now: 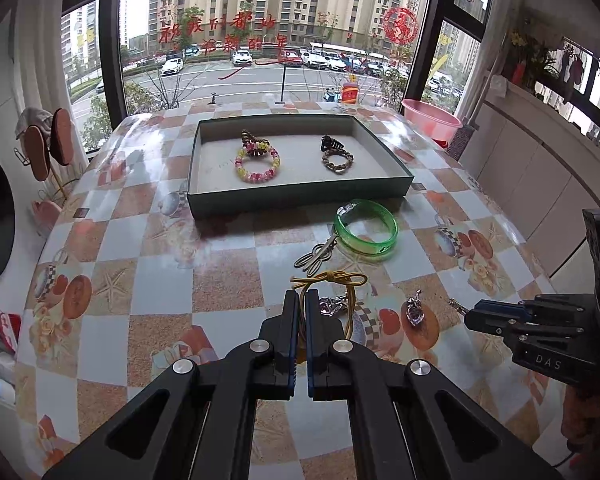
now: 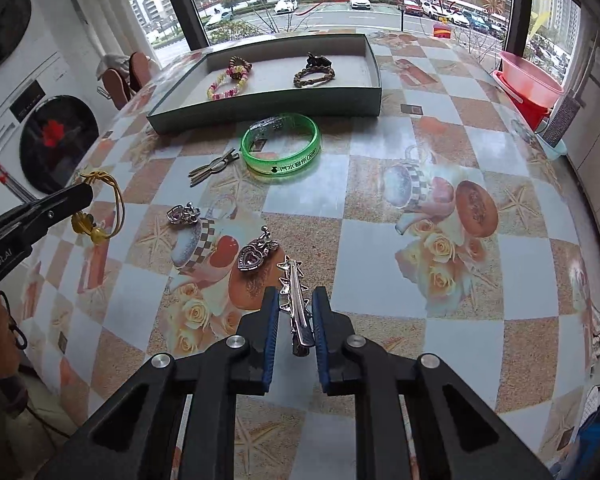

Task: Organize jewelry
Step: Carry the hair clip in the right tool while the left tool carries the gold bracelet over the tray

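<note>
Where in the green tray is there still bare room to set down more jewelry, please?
The tray has bare lining left of the pink-yellow bead bracelet, in the gap between it and the braided brown bracelet, and along the right wall. The tabletop before the tray is crowded around the green bangle.

Green bangle (image 2: 281,148) and hairpin (image 2: 212,166) block the tray (image 2: 260,110) front; right side seems open.

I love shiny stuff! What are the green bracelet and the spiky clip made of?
The green bracelet looks like see-through plastic or resin: light passes through it and its surface is glossy, with printed letters. The spiky clip between the right gripper fingers looks like polished silver-coloured metal, since it reflects like a mirror. It could be plated; the pictures cannot tell.
</note>
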`<state>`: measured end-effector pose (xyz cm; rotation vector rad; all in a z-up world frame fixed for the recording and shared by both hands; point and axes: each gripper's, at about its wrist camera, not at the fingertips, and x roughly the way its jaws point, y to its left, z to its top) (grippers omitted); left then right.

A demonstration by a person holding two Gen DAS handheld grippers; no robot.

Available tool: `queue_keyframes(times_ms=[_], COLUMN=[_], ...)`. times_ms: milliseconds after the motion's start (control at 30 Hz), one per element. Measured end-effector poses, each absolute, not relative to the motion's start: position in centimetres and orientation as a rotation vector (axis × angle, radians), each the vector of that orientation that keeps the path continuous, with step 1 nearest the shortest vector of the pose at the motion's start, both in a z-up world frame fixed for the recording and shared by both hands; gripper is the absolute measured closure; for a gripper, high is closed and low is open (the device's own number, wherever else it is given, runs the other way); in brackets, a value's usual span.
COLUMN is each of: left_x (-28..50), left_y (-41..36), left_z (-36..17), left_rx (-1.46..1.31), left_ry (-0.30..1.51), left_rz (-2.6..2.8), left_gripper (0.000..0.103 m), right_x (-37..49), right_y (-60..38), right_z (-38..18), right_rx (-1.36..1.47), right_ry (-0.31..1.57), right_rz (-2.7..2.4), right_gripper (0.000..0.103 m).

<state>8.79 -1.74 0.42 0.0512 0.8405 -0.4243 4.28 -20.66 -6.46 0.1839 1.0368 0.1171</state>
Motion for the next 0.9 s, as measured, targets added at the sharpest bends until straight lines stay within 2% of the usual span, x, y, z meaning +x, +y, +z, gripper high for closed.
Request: queue_keyframes(times_ms=[467, 900], left_x=[12.7, 21.2], left_y=[-1.3, -2.0], left_z=[6.4, 9.6], left_rx=[0.009, -0.002], left_ry=[0.750, 0.711], left_rz=[-0.426, -0.346], left_gripper=[0.087, 0.087], right_x=[9.1, 19.8], right_y=[-24.4, -25.4], right_z=[3.0, 8.7], right_rx=[0.421, 0.356], right_ry=[0.899, 0.845], right_rz=[0.243, 0.219], right_gripper=[0.085, 0.085])
